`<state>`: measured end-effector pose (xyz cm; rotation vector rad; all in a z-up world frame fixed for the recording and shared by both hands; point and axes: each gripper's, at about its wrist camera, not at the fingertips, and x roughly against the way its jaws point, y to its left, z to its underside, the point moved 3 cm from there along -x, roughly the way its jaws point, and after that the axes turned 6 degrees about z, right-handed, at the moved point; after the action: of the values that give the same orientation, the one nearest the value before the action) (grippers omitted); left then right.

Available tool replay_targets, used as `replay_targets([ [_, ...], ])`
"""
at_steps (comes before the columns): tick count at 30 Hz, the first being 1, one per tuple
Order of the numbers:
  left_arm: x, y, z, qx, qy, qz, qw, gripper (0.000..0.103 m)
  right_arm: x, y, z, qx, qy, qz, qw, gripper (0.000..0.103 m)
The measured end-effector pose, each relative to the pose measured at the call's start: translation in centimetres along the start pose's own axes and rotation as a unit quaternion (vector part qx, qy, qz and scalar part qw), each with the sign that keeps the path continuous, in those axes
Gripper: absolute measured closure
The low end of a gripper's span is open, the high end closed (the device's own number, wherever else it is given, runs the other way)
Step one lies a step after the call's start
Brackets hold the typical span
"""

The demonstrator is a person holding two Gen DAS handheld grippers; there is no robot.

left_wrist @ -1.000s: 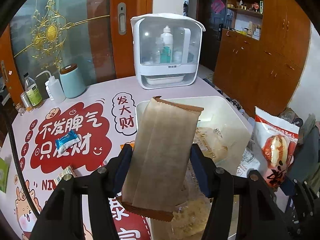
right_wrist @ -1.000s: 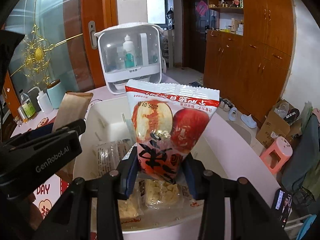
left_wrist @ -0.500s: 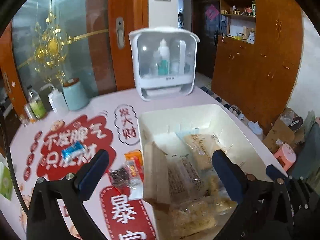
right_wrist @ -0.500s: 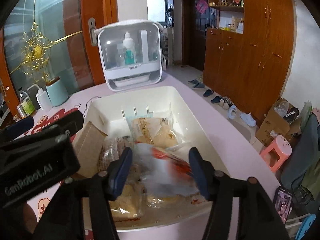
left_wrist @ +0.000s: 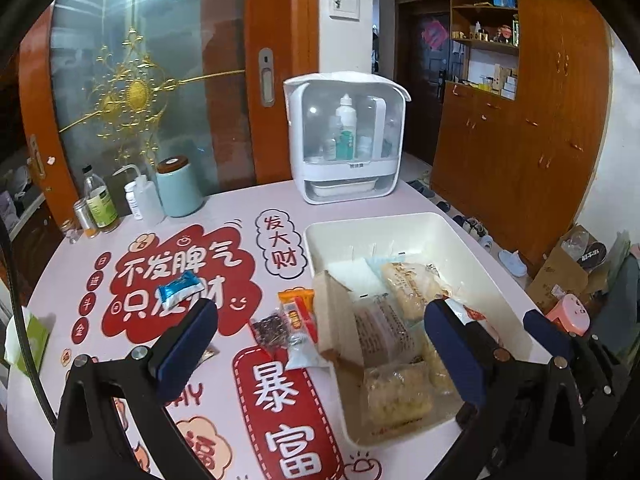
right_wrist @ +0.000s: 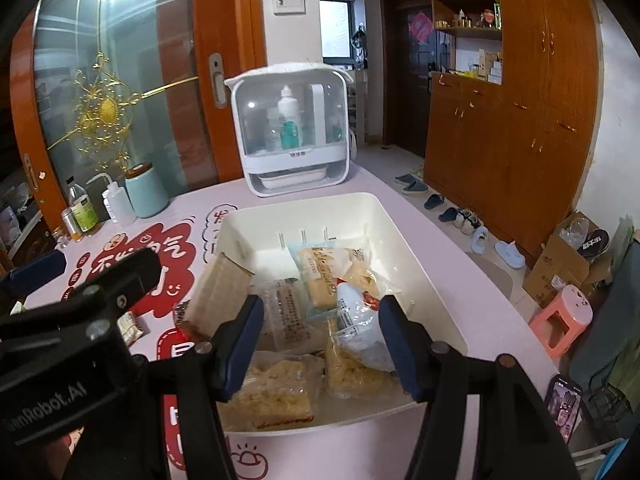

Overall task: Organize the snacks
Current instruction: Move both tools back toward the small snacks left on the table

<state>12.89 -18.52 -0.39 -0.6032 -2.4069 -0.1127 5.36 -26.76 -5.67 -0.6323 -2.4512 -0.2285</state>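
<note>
Fingers wide on left gripper point(left_wrist: 320, 344), parted on right gripper point(right_wrist: 322, 336) — both empty, jaws just opened; brown packet point(left_wrist: 334, 320) leaning on white bin point(left_wrist: 440, 226) rim, lower centre.

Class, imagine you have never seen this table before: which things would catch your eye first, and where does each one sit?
The white bin at the table's right edge stands out, with snack packets piled in its near half and a brown paper packet leaning on its left wall. Left of it, the tablecloth shouts in red and white characters, with loose snacks beside the bin. Behind stands a white cabinet holding bottles.
</note>
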Motion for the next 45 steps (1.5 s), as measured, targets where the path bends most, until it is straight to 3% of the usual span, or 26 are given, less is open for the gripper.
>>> replay_targets([
  [9,5.1,3.5,1.1,0.021,-0.021,-0.024,0.9993,0.001,4.1,1.2,0.5,0.019,-0.024,-0.01,0.999,0.042],
  [19,11.1,13.3,3.0,0.092,-0.049,-0.099,0.9896,0.001,7.2,4.8,1.0,0.041,-0.045,-0.044,0.997,0.043],
  [28,10.5,20.2,6.4,0.126,-0.039,-0.165,0.9774,0.001,4.9,11.9,2.6,0.074,-0.011,-0.117,0.99,0.043],
  [33,7.6,22.6,7.2,0.095,-0.015,-0.184,0.9782,0.001,2.4,16.1,2.5,0.103,-0.007,-0.13,0.986,0.043],
  [36,4.8,23.4,7.4,0.054,0.008,-0.179,0.9824,0.001,-1.3,18.1,1.8,0.099,0.036,-0.139,0.985,0.043],
  [39,1.2,23.7,7.7,0.012,0.044,-0.141,0.9889,0.001,-6.0,20.6,1.2,0.108,0.108,-0.169,0.974,0.043],
  [41,-2.0,23.8,8.1,-0.006,0.08,-0.097,0.9921,0.001,-8.4,21.8,1.2,0.119,0.143,-0.167,0.968,0.043],
  [45,-6.5,23.7,8.7,-0.018,0.124,-0.057,0.9905,0.001,-13.1,22.8,0.7,0.129,0.195,-0.139,0.962,0.043],
])
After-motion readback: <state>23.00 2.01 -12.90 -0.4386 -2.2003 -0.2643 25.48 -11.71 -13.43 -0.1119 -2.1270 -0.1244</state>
